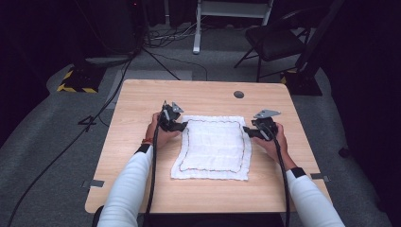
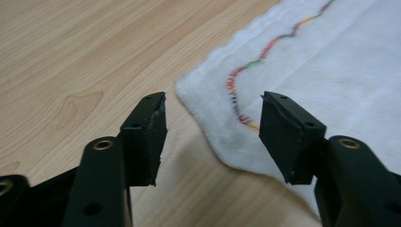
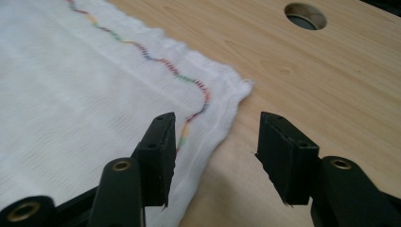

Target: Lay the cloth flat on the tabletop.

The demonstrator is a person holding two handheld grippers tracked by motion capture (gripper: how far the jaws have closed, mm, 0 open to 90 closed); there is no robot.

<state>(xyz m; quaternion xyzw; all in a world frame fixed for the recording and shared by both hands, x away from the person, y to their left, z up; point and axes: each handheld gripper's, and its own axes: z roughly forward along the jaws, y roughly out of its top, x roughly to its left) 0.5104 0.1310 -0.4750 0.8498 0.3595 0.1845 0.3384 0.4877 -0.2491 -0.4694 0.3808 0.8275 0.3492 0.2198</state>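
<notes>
Flat white cloth [image 1: 213,146] on table [image 1: 142,99], grippers agape.

Cloth [image 1: 213,147]: flat on the table [image 1: 142,99], centred between its left and right edges, near side short of the front edge. Left gripper [image 1: 182,126]: at the cloth's far-left corner. Right gripper [image 1: 246,131]: at its far-right corner. Round hole [image 1: 239,94]: near the table's back edge, behind the cloth.
</notes>
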